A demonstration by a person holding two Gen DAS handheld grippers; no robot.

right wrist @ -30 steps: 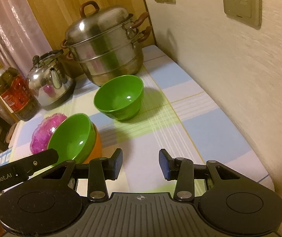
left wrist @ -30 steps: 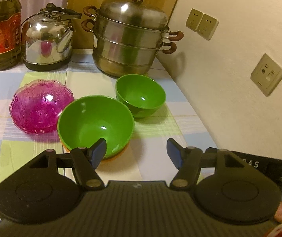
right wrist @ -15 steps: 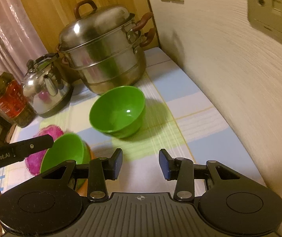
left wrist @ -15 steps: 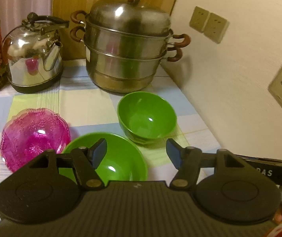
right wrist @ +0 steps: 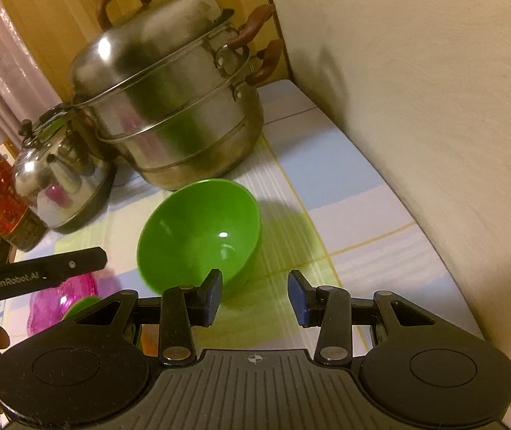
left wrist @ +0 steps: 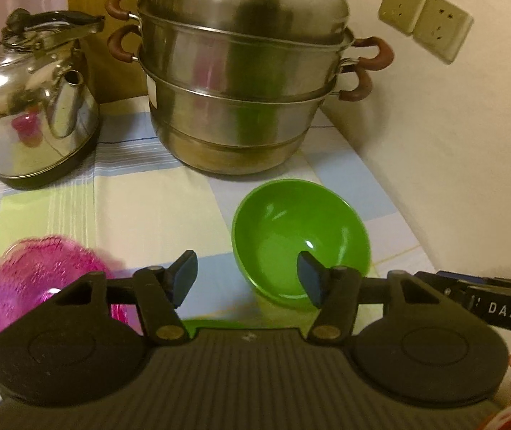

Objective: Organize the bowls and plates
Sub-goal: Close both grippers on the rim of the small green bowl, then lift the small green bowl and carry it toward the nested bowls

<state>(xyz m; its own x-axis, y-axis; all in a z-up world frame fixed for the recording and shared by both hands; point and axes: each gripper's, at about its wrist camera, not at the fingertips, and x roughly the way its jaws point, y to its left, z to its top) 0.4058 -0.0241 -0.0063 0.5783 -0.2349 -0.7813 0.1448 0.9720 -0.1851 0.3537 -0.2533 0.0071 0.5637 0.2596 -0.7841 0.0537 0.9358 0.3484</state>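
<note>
A: Small green plastic bowl stands on the checked tablecloth, just in front of both tools. How are the tools now?

B: Right gripper is wide open and holds nothing; its left finger is at the near rim of the bowl. Left gripper is open and empty too, with its right finger in front of the bowl's near side.

A: How to take the bowl well?

B: I would put one finger inside the rim and one outside, close gently, then lift straight up. The wall is smooth, so it may slip.

A: Where should it go?

B: Perhaps into the larger green bowl; only a thin edge shows under the left tool, beside the pink glass bowl. Behind stand the steel kettle and the steel steamer pot; keep away from them.
</note>
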